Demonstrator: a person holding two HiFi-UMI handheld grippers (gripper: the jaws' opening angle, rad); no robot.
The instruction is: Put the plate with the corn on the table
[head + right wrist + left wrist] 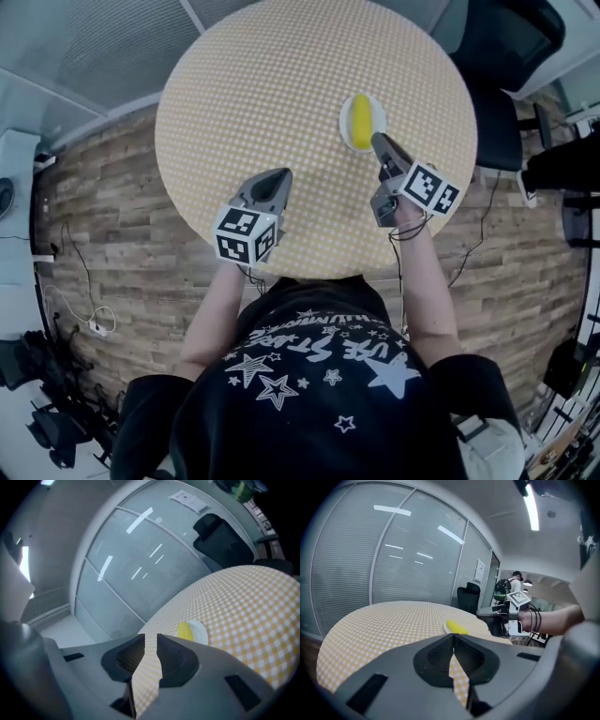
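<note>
Head view shows a round worktop [272, 75] under a cloth of small yellow and white checks, filling the upper middle of the frame above a floor [103, 234] of rough wood planks. A small round white plate [379, 114] lies flat on the cloth in the upper right part of the worktop, with a smooth, long yellow corn cob [361, 120] resting across it. The right gripper [378, 140], dark grey moulded plastic with a marker cube behind it, points at the plate from just below, its tip close to the rim. In the right gripper view its ribbed jaws stand a narrow slit apart with only checked cloth showing through, and the plate sits just beyond them. The left gripper [281, 174] hovers over the cloth left of centre, well apart from the plate; in the left gripper view its jaws meet at the tips, holding nothing. A dark padded chair [497, 56] stands at the upper right.
</note>
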